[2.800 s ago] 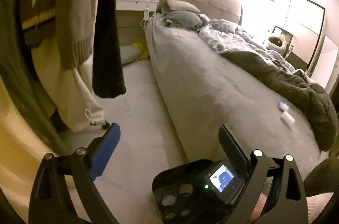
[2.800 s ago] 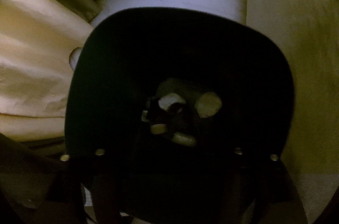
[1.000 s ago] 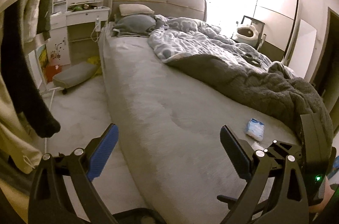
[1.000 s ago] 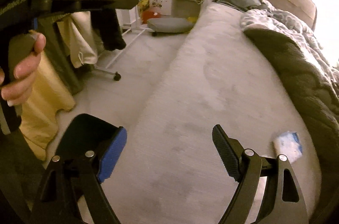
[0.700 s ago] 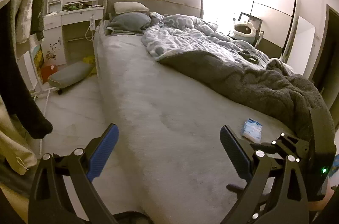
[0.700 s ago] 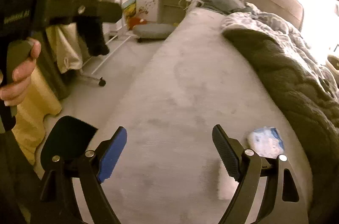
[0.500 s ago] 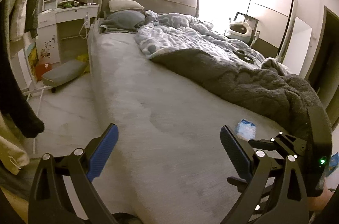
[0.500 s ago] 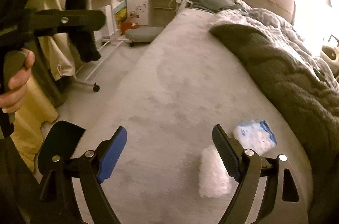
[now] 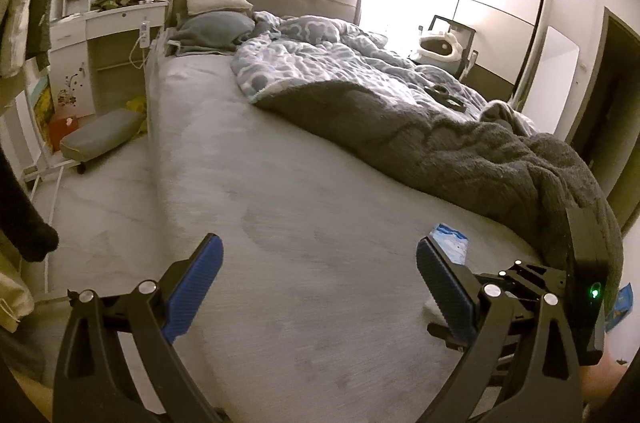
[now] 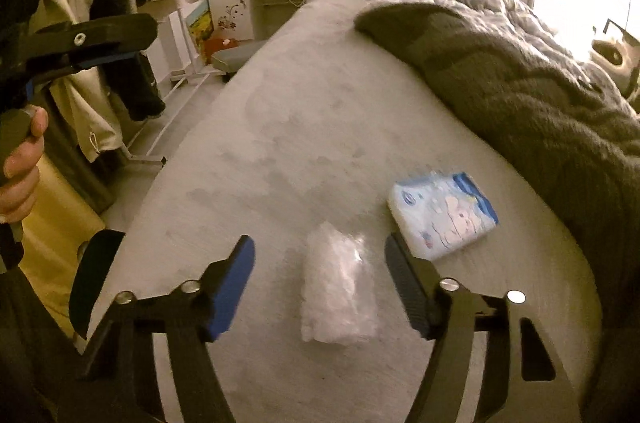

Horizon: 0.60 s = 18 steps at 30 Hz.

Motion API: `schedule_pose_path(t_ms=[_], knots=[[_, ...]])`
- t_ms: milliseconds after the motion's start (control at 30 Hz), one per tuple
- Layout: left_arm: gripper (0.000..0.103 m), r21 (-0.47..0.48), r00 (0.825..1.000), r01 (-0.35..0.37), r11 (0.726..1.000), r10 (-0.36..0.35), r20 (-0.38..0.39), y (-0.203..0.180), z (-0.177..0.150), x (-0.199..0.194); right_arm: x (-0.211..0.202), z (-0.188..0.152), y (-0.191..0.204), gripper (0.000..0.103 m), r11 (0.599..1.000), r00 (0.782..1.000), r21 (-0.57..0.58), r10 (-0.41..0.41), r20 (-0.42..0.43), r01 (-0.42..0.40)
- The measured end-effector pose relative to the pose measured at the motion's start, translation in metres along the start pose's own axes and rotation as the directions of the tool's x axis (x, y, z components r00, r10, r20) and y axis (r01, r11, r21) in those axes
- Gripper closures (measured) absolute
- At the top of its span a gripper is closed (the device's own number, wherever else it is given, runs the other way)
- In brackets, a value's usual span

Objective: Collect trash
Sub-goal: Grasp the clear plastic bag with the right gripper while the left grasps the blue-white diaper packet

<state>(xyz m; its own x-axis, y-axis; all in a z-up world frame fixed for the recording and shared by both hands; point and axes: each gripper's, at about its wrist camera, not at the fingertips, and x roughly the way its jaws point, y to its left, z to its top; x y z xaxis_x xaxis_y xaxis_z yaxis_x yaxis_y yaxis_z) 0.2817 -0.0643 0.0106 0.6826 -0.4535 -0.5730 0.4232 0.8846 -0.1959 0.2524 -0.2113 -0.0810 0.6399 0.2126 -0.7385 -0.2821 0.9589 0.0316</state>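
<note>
Crinkled clear plastic: a wrapper [image 10: 339,293] is lying on the grey bed sheet [image 10: 304,151], directly ahead of the right gripper [image 10: 320,279] and between its two fingers, with a gap showing on both sides.
Right gripper state: its jaws have just been closing in and are standing partly apart, pressing on nothing.
Blue-and-white packet: a tissue pack [image 10: 442,213] is sitting just beyond the right finger's tip, near the wrapper but apart from it.
Left gripper state: the left gripper [image 9: 318,273] is standing wide, with only bare sheet between its pads.
Hard to make out: from the left wrist view the tissue pack [image 9: 450,243] is half hidden behind the right-hand finger; the wrapper's contents are blurred.
Cut off: the hand [image 10: 20,167] holding the left gripper is showing only at the frame's left edge.
Edges: the mattress edge is running close off the right gripper's left finger, dropping to the floor [image 9: 104,207].
Open room: bare sheet is stretching ahead of both grippers; a dark fleece blanket [image 10: 520,91] is bounding it on the right.
</note>
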Motion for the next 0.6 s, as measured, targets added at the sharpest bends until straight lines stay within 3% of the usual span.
schedule_pose_path(t_ms=[233,333,600], knots=[[0.004,0.04,0.999,0.03,0.999,-0.029,-0.017,-0.022,0.0,0.016,0.005,-0.01,-0.011,0.052,0.999,0.999,0.029,0.026,-0.035,-0.025],[0.004,0.055,0.999,0.042,0.998,-0.041,-0.024,-0.031,0.0,0.024,0.005,-0.012,-0.012,0.067,0.999,0.998,0.029,0.045,-0.044,-0.044],[0.004,0.114,0.997,0.073,0.991,-0.07,-0.038,-0.06,0.0,0.044,-0.01,-0.018,-0.027,0.069,0.996,0.998,0.052,0.067,-0.013,-0.067]])
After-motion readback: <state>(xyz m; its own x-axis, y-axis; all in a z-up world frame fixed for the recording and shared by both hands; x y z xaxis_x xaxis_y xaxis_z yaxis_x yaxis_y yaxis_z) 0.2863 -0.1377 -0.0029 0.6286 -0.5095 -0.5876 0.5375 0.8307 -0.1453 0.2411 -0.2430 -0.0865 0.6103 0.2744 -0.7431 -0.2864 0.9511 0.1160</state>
